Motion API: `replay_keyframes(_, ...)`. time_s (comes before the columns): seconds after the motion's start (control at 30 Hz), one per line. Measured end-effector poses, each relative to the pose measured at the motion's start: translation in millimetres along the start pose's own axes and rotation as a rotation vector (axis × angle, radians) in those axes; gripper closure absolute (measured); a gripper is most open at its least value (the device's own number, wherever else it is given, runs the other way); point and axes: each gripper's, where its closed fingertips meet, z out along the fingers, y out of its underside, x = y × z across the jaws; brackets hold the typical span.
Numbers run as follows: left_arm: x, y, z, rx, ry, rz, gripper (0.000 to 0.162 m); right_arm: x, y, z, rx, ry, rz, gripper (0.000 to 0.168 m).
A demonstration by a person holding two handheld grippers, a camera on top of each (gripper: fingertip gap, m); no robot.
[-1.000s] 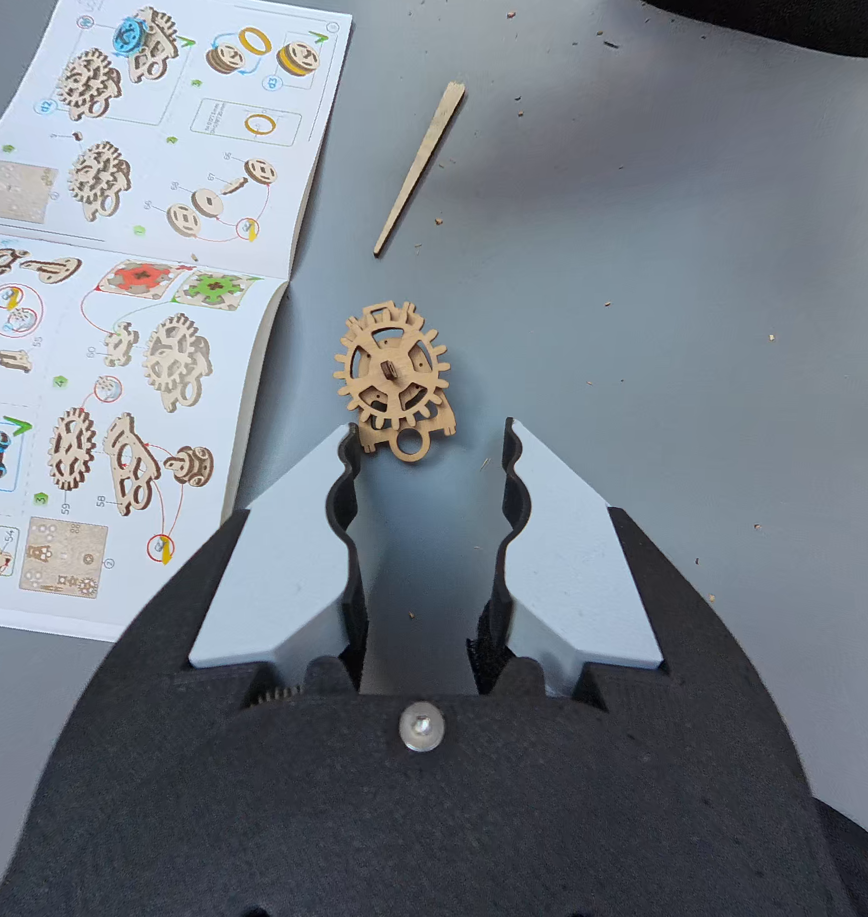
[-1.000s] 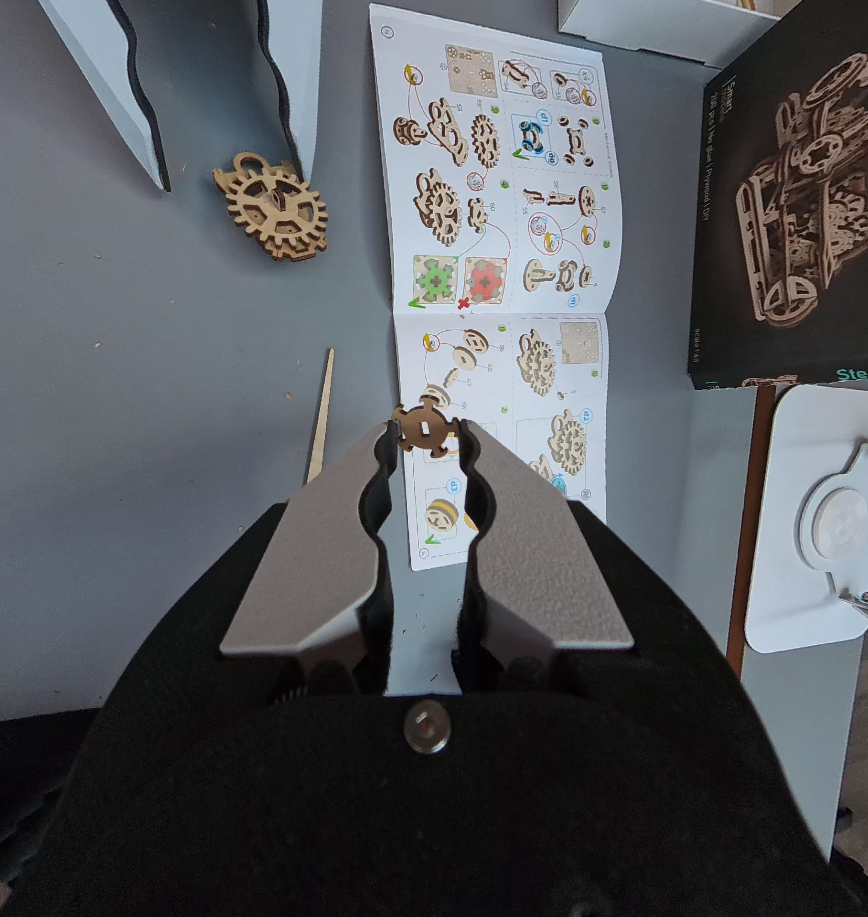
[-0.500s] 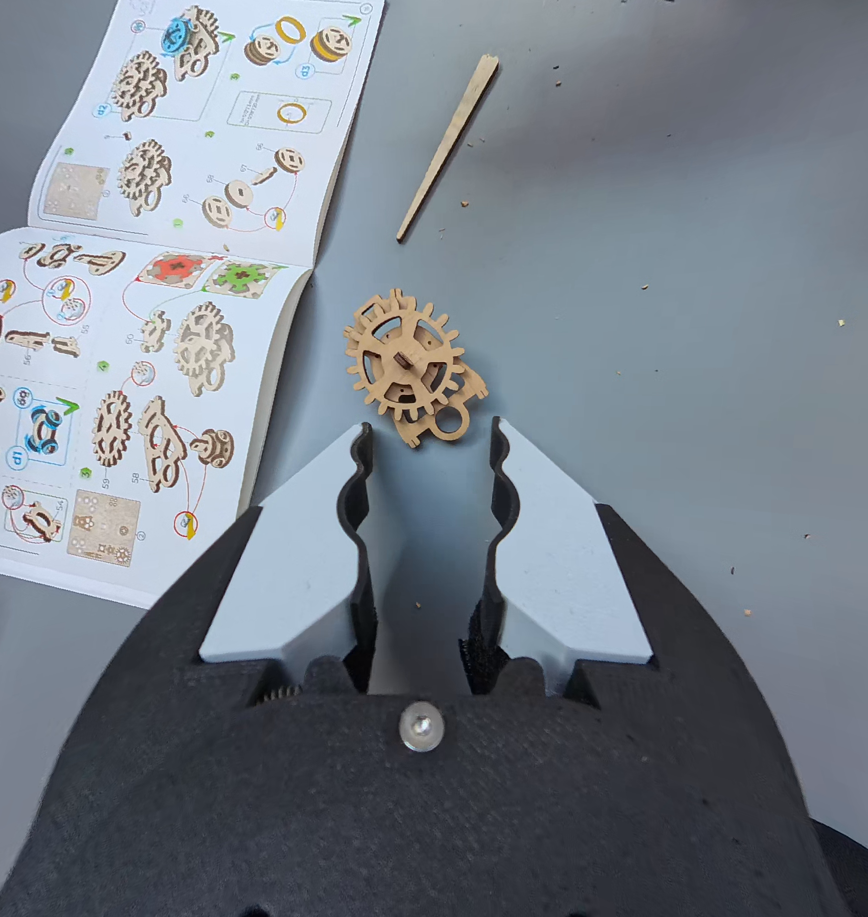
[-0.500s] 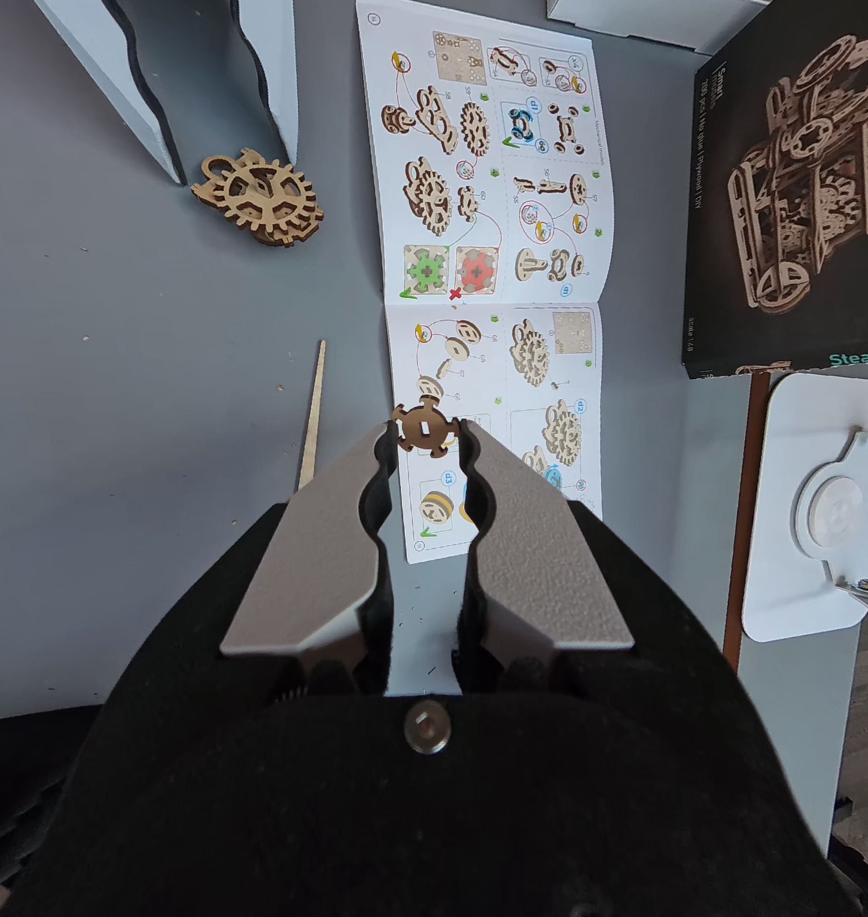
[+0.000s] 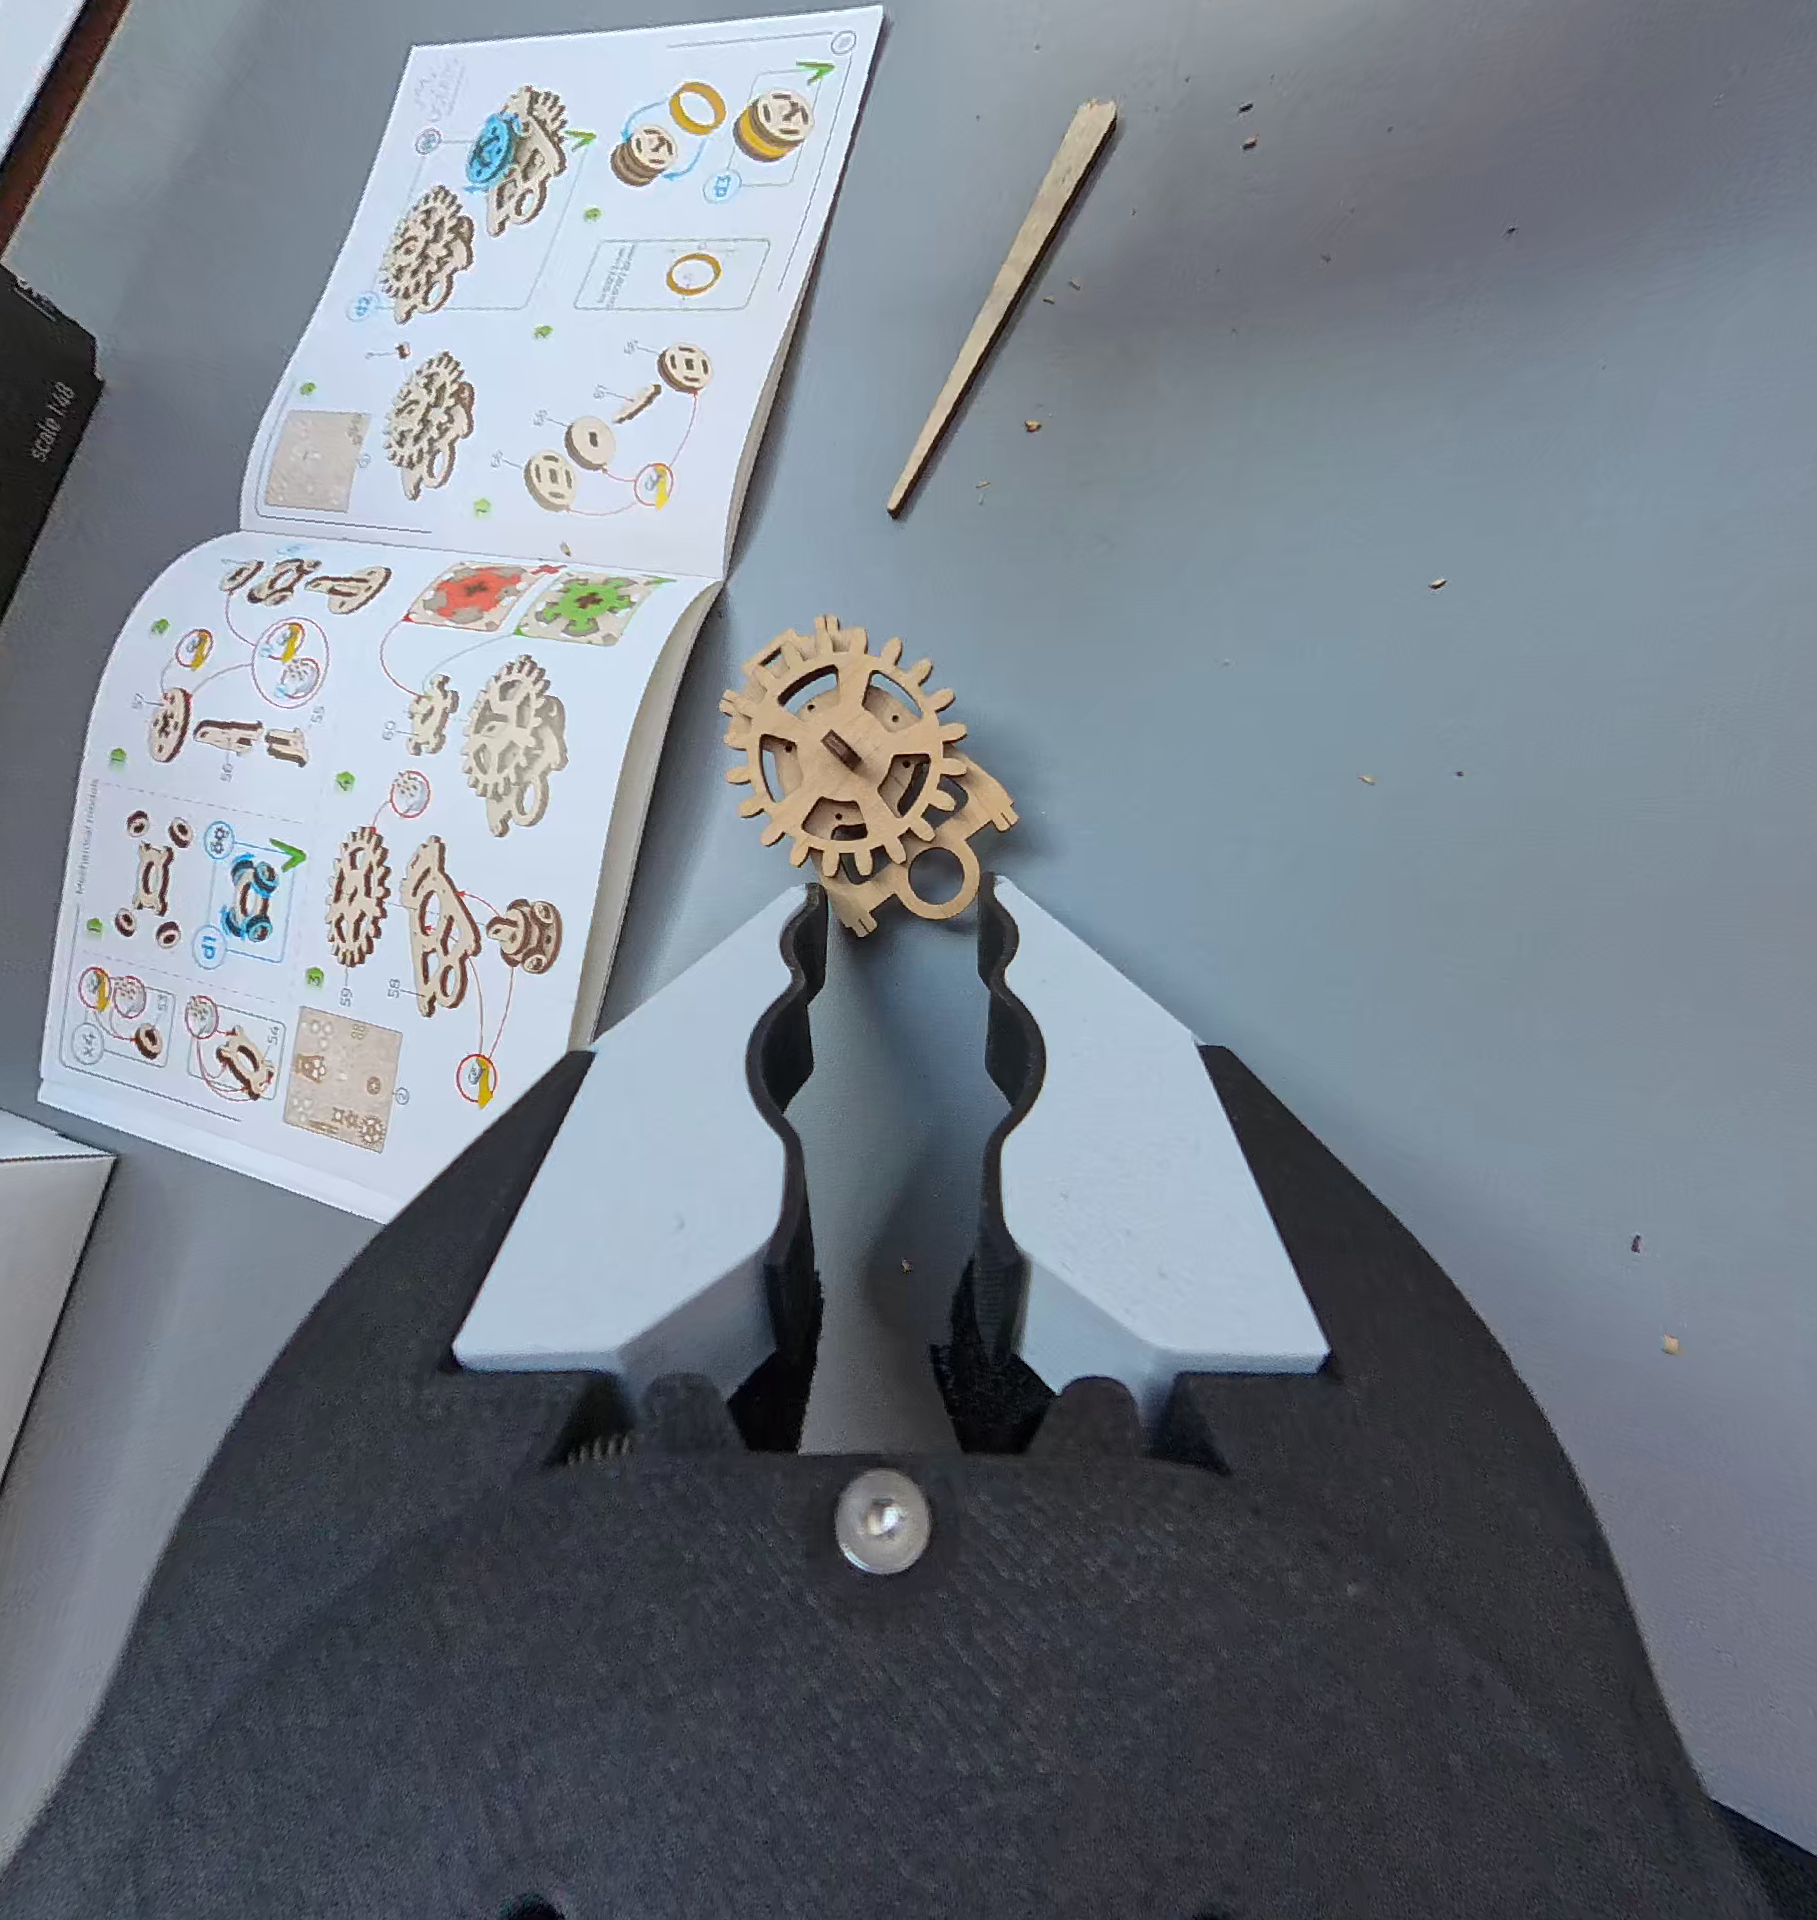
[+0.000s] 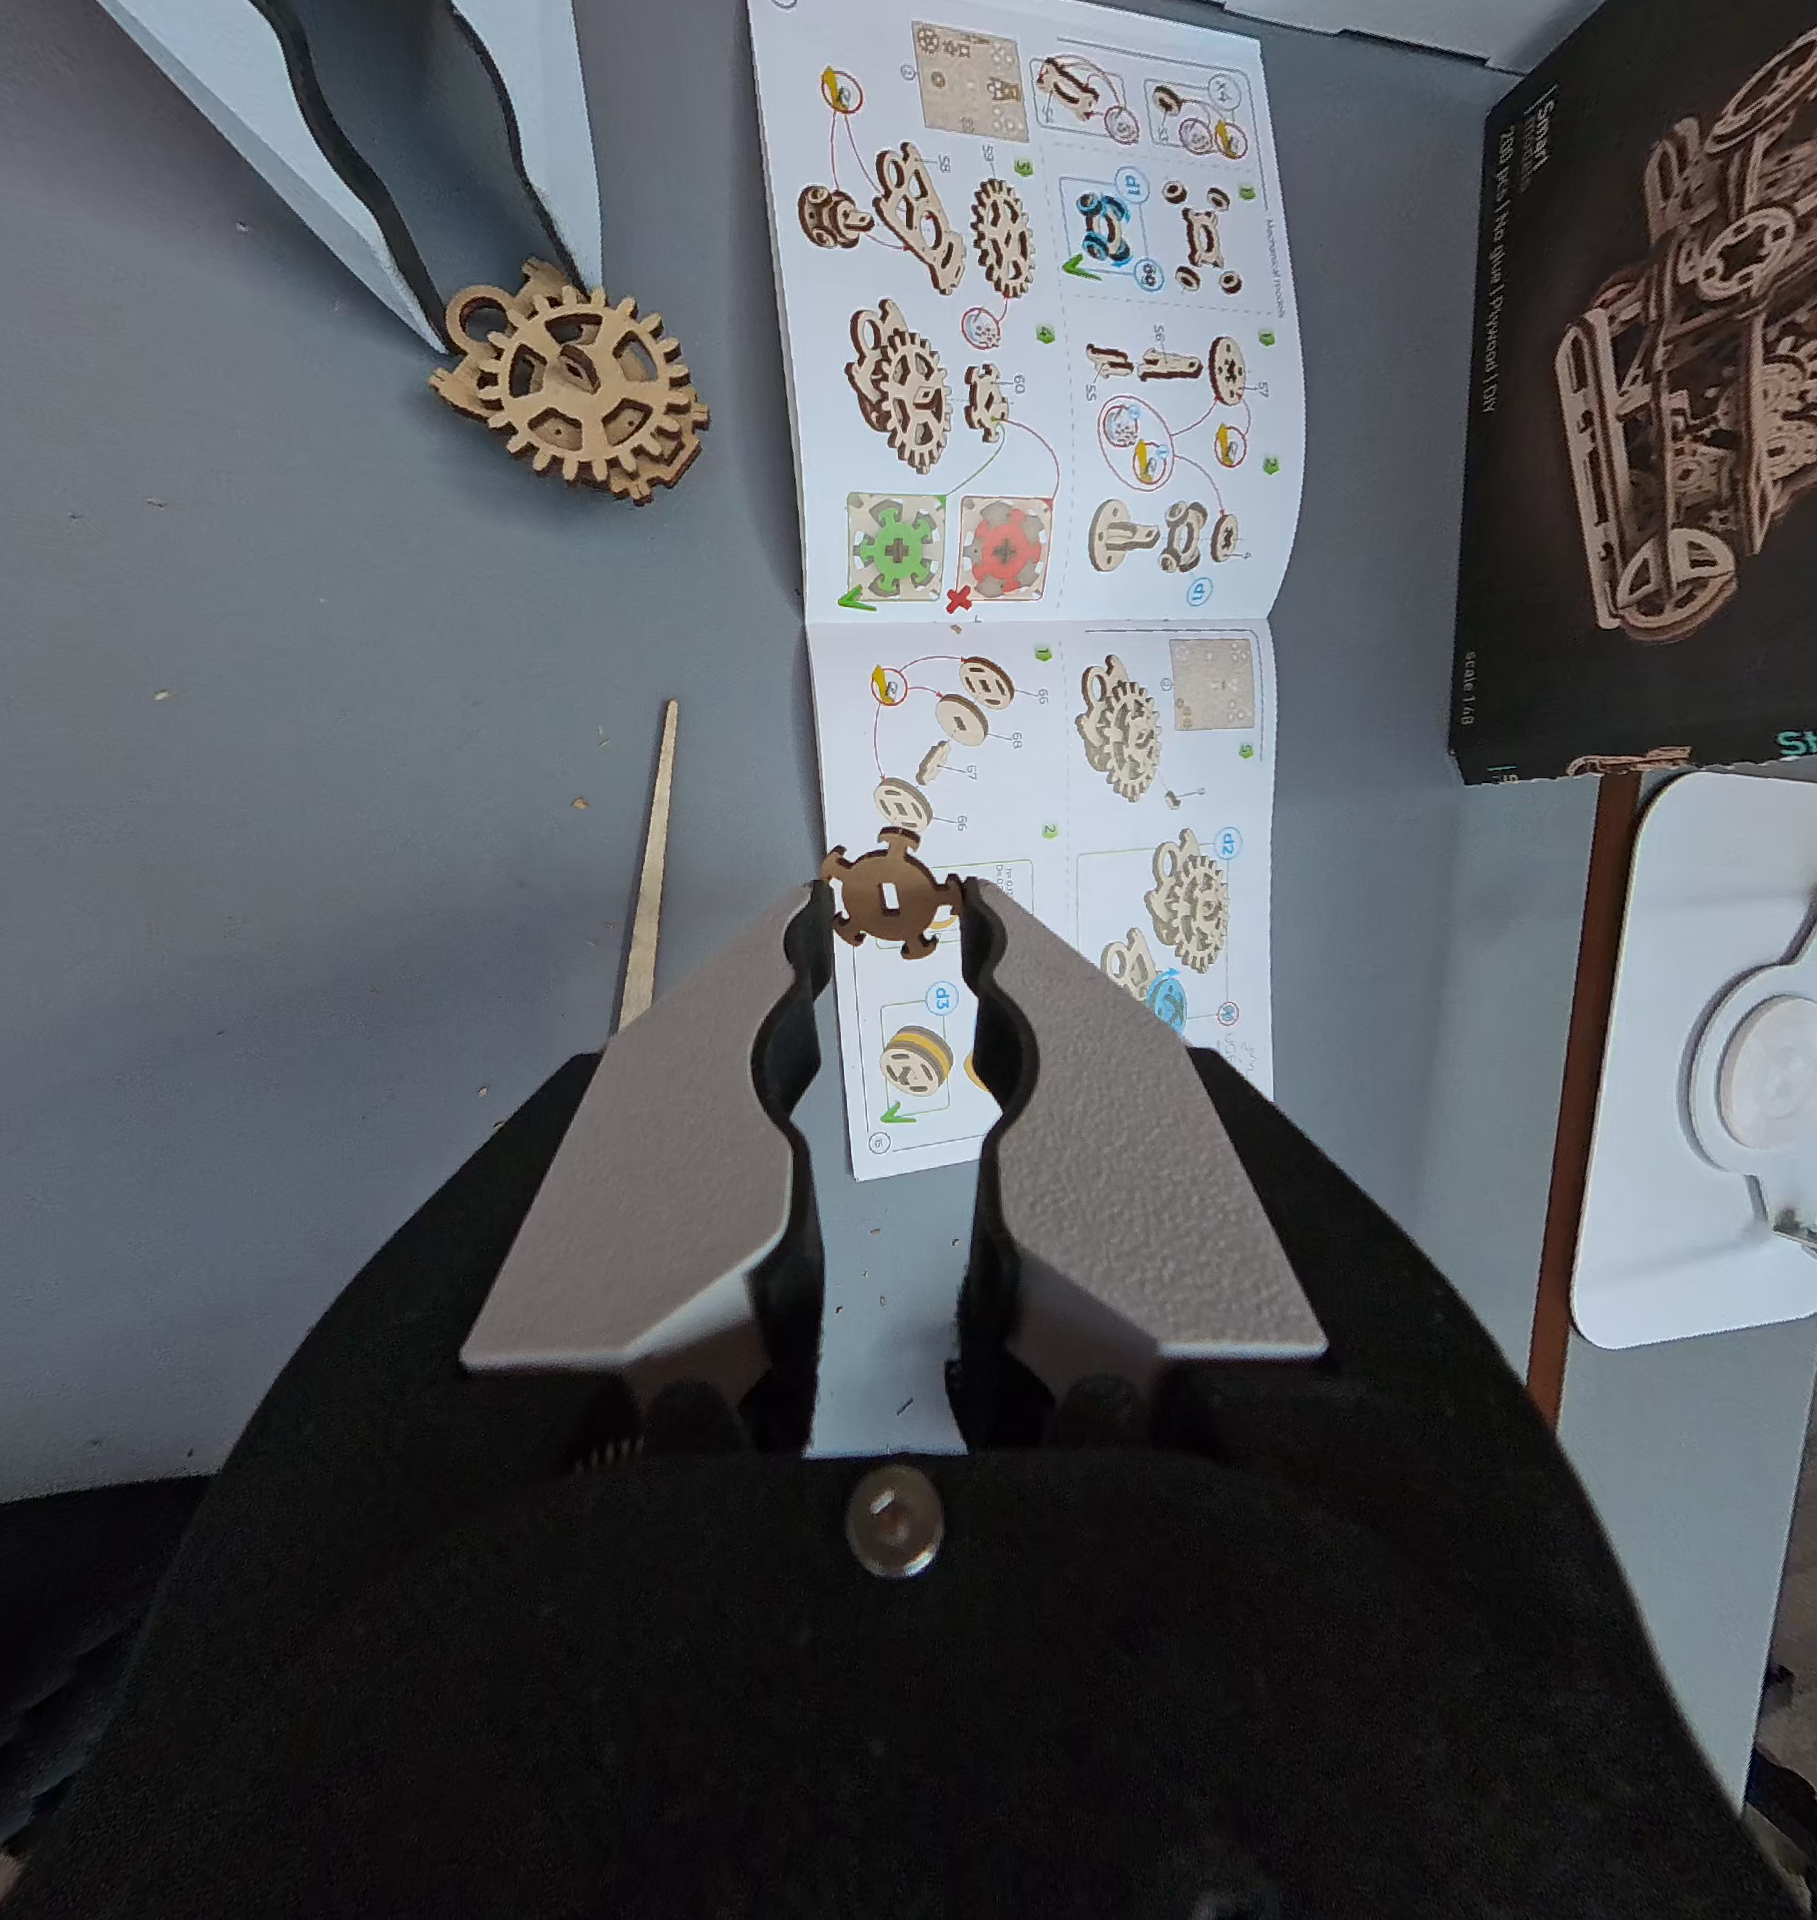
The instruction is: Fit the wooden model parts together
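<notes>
A pale wooden gear assembly (image 5: pixel 842 748), a toothed wheel on a backing plate with a small ring, is held by its ring end between the tips of my left gripper (image 5: pixel 901 902). It is tilted off the grey table (image 5: pixel 1403 727). It also shows in the right wrist view (image 6: pixel 582 395), with the left gripper's fingers (image 6: pixel 561 114) on it at the top left. My right gripper (image 6: pixel 893 904) is shut on a small dark brown notched disc (image 6: pixel 888 896) with a slot in its middle, held above the booklet and apart from the assembly.
An open instruction booklet (image 5: pixel 447 623) (image 6: pixel 1039 468) lies beside the assembly. A thin pointed wooden stick (image 5: pixel 997 301) (image 6: pixel 649 862) lies on the table. A black kit box (image 6: pixel 1662 364) and a white mount plate (image 6: pixel 1714 1039) are at the right edge. Wood crumbs dot the table.
My left gripper's jaws have narrowed around the assembly's ring end, and the assembly has turned and tilted up. It now looks larger in the right wrist view. The right gripper still holds the disc.
</notes>
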Motion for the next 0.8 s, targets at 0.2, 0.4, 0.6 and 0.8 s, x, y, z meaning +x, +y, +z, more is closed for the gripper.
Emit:
replay_keyframes(0.2, -6, 1, 1, -0.016, -0.038, -0.032, 0.135, 1, 3, 3, -0.019, -0.002, 0.001, 0.145)
replay_keyframes(0.4, -1, -7, -1, 0.012, -0.035, -0.044, 0.135, 2, 5, 5, -0.023, -0.007, 0.007, 0.145)
replay_keyframes(0.6, 1, -6, 0, 0.000, -0.038, -0.033, 0.135, 1, 7, 9, -0.030, -0.017, 0.010, 0.145)
replay_keyframes(0.8, -1, -11, -5, 0.042, -0.024, -0.076, 0.135, -7, 3, 13, -0.009, -0.062, 0.001, 0.145)
